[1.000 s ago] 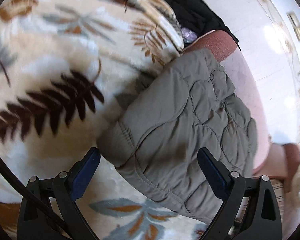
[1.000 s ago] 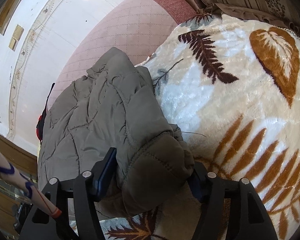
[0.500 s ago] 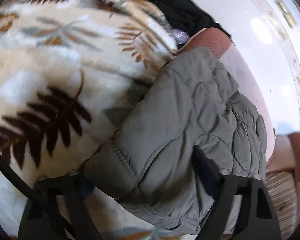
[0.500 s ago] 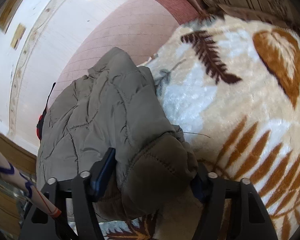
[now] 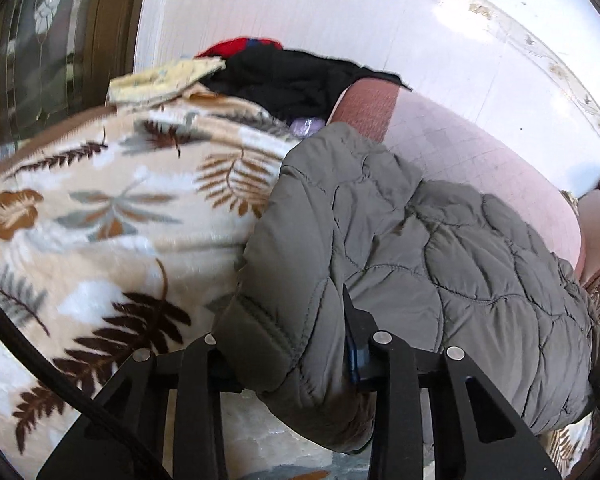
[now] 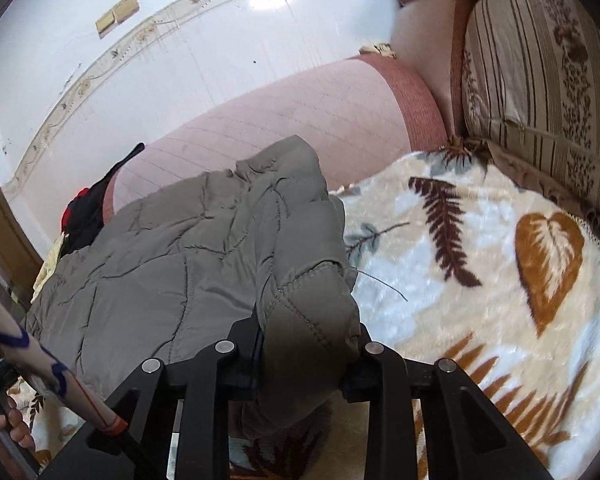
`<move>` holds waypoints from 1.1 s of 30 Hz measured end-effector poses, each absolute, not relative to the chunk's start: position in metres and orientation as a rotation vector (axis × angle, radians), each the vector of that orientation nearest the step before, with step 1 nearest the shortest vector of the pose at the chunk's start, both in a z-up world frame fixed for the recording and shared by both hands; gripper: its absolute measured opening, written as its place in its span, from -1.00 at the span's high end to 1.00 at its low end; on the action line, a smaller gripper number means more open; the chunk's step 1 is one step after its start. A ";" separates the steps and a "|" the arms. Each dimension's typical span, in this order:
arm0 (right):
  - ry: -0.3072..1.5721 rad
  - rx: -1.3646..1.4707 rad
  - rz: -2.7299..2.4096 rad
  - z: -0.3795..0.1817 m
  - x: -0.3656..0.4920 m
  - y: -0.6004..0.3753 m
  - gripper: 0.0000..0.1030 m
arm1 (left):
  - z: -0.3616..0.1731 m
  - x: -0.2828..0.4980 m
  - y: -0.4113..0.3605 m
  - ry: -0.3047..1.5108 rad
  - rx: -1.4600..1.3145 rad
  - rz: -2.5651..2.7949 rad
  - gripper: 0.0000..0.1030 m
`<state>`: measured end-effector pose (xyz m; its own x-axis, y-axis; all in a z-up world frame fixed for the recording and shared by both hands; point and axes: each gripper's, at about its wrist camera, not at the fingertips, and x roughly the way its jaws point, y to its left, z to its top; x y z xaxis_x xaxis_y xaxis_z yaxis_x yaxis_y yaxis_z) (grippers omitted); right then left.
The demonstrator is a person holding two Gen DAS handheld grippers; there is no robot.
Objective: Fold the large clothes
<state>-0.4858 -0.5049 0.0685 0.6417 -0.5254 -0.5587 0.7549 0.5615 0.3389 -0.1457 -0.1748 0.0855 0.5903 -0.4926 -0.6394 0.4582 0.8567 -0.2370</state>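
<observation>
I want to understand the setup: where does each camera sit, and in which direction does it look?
Left wrist: sits on the left gripper, looks along its fingers over the grey quilted jacket toward dark clothes at the sofa's far end; only gripper parts show.
Right wrist: sits on the right gripper, looks toward the striped cushion; the person's hand shows at lower left.
Shared: the jacket, the leaf-patterned blanket, the white floor.

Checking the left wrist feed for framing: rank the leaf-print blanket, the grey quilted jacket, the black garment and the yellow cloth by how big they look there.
1. leaf-print blanket and grey quilted jacket: alike, and the jacket's nearness inflates it, so unranked.
2. black garment.
3. yellow cloth.
</observation>
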 end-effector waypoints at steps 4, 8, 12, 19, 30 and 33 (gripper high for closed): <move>0.407 0.592 -0.780 0.078 -0.490 -0.500 0.44 | 0.095 -0.147 -0.169 0.761 -0.062 -0.558 0.36; 0.381 0.567 -0.768 0.097 -0.498 -0.488 0.45 | 0.106 -0.151 -0.161 0.761 -0.082 -0.554 0.36; 0.360 0.573 -0.752 0.113 -0.507 -0.473 0.45 | 0.119 -0.162 -0.147 0.759 -0.099 -0.554 0.36; 0.328 0.621 -0.726 0.128 -0.549 -0.433 0.45 | 0.127 -0.201 -0.103 0.762 -0.115 -0.556 0.36; 0.434 0.650 -0.752 0.089 -0.620 -0.363 0.44 | 0.082 -0.274 -0.036 0.847 -0.034 -0.530 0.18; 0.526 0.684 -0.787 0.066 -0.618 -0.366 0.26 | 0.065 -0.264 -0.030 0.939 -0.059 -0.490 -0.21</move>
<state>-0.6176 -0.3658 0.0658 0.6007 -0.4597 -0.6540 0.7802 0.5156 0.3542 -0.2635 -0.0300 0.0651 0.4901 -0.4286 -0.7590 0.3780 0.8891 -0.2580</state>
